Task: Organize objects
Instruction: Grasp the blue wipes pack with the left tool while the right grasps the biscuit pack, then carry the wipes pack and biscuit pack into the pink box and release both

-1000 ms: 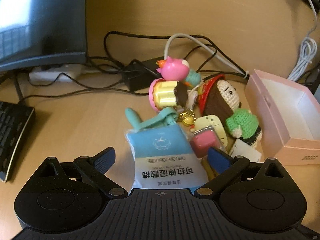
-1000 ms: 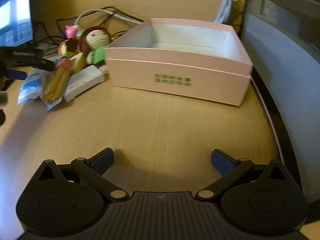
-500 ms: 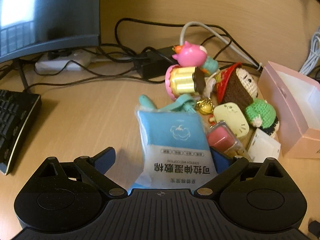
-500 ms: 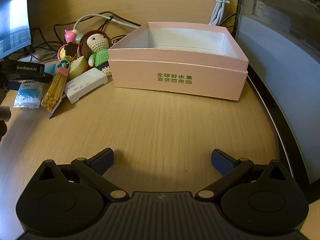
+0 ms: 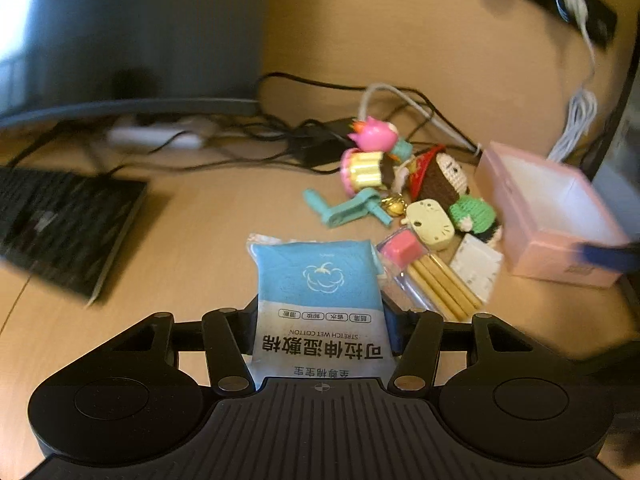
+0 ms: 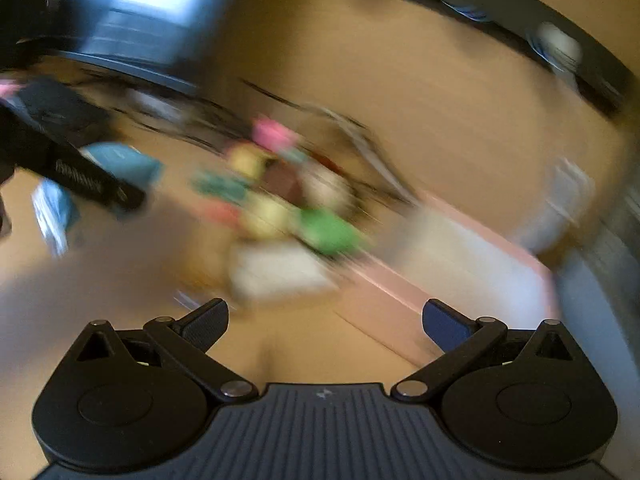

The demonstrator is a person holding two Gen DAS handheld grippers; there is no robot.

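Wet-cotton packet (image 5: 318, 300) now clamped in left gripper (image 5: 320, 332), lifted from pile

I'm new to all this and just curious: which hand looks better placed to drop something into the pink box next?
Left. The left gripper has its jaws shut on the blue wet cotton packet, ready to carry to the pink cardboard box. The right gripper is open and holds nothing.

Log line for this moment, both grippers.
left gripper: shut on wet cotton pack | right gripper: open, empty, view blurred | pink box: empty
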